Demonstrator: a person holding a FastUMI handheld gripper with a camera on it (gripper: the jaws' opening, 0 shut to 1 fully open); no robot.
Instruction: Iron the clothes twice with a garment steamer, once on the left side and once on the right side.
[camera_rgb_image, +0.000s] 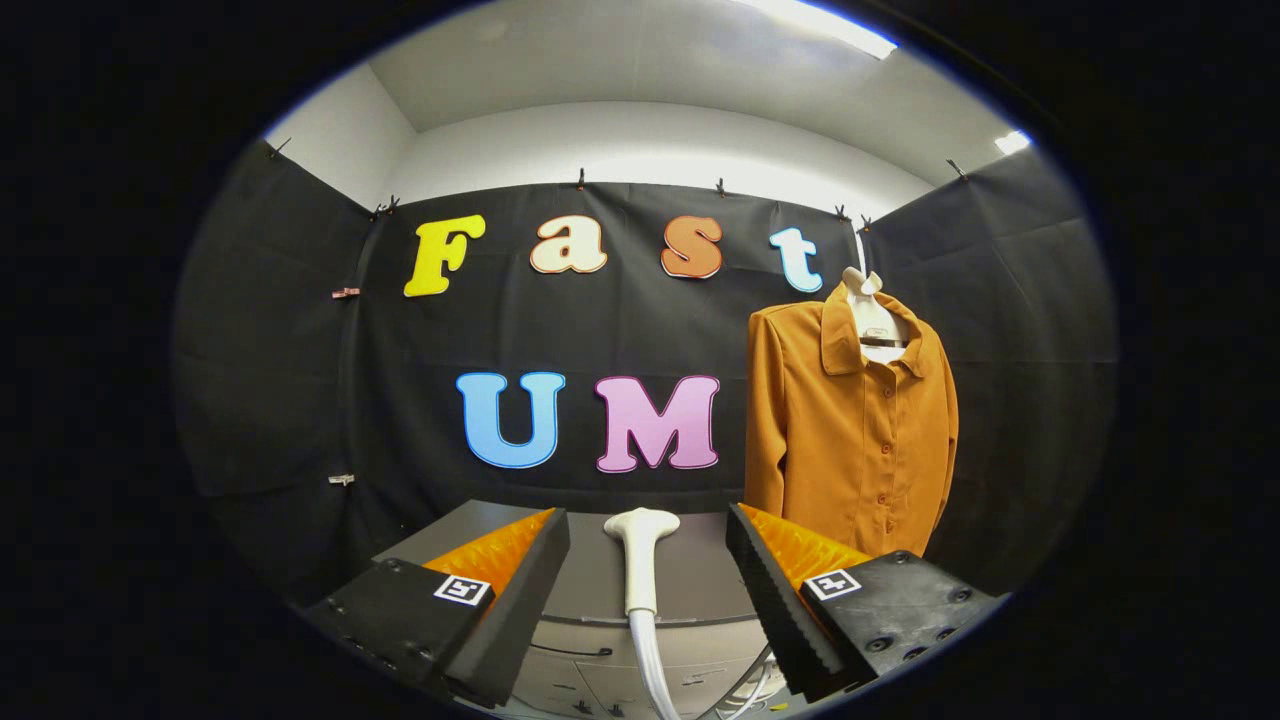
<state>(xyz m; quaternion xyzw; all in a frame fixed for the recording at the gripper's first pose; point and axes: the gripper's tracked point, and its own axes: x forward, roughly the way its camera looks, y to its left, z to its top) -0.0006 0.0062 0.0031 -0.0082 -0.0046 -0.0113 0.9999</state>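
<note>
Gripper view: hand-held gripper (648, 560) fingers apart, steamer head (640, 545) between untouched; hose cut off; orange shirt (850, 430) beyond.

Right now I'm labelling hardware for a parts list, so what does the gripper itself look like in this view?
The gripper has two wedge-shaped fingers with black faces; the one nearer the shirt shows a ridged, toothed inner face. Their backs are orange and ribbed. Each sits on a black block with screws, bearing a small square black-and-white marker tag. No cable of the gripper's own can be made out.

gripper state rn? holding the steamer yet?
Gripper: open, holding nothing. The white steamer head stands between the spread fingers, neither finger touching it.
</note>
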